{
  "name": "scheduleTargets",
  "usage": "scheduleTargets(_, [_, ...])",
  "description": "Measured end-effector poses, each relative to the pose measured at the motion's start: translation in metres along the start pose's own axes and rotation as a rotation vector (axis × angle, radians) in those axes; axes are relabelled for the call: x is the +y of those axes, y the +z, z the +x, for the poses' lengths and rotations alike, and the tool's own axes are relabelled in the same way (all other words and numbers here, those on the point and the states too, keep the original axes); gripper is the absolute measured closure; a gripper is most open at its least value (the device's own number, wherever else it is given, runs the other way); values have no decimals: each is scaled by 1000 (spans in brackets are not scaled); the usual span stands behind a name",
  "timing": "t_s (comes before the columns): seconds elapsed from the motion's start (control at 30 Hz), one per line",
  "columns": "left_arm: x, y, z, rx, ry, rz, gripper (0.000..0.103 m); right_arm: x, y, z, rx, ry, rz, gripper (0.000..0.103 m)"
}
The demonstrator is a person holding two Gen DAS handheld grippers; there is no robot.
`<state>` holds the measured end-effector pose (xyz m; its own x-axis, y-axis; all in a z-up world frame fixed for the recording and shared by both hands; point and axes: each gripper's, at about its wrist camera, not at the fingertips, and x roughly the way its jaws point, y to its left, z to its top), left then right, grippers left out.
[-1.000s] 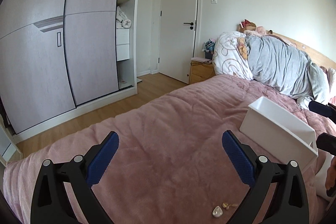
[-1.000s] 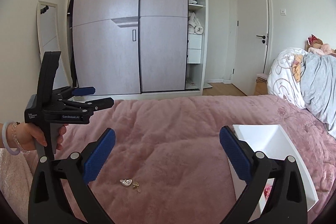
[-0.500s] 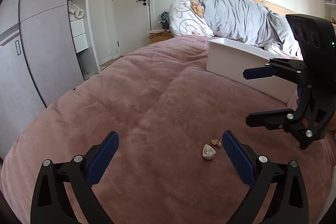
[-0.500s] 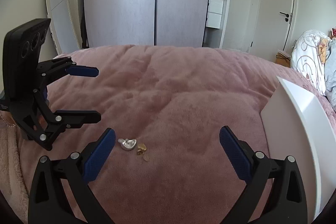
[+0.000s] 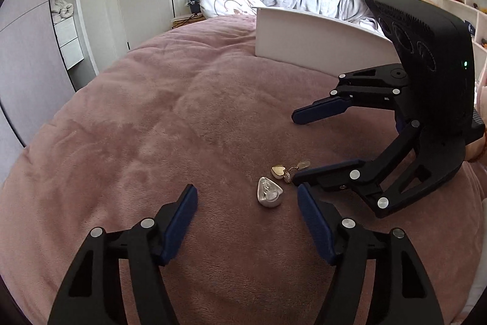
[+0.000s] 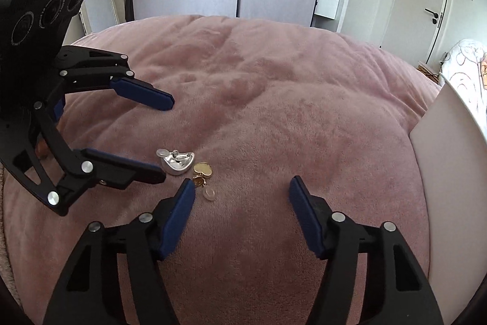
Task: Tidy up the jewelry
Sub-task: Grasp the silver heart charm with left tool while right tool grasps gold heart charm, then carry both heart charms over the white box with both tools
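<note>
Two heart-shaped pieces lie on the pink blanket (image 5: 152, 118) between our grippers. Item one: silver heart pendant (image 5: 269, 191), just ahead of our left gripper (image 5: 246, 200), inside its wide-open, empty jaws, nearer the right finger. Item two: gold heart earring (image 6: 203, 168) with a small clear backing (image 6: 209, 192), just off the left fingertip of our right gripper (image 6: 239, 192), likewise spread wide and holding nothing. Item three: white box (image 5: 319, 41), well beyond the left gripper, to the right gripper's right.
</note>
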<state>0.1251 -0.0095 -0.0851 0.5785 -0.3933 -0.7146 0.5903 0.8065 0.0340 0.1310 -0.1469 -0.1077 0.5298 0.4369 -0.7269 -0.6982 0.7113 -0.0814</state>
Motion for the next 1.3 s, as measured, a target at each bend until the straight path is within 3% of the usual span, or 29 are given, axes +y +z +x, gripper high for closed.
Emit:
scheduleTargets(0.13, [-2,-1,5,7,-14,25,44,2,1,2,-26,7,-11,57])
scheduleTargets(0.27, [0,-1,8,18,-39,21,50,1,0,6,-17,30,-10,62])
scheduleTargets(0.47, [-4,-2,11,18,-84,54,68,0,-2,4,-29,95,-1,65])
scheduleTargets(0.53, [-7,-2,14,30,-103,71,77,3,-2,4,-29,118,-17,73])
scheduleTargets(0.73, [-2,-3,20,60,-112,45,79,14,-2,12,12,126,-61,90])
scheduleTargets(1.1, [8,-3,24,64,-155,-7,80,12,-6,10,7,128,-36,94])
scheduleTargets(1.3, [1,-2,23,58,-100,22,80,12,-8,7,-4,115,-29,95])
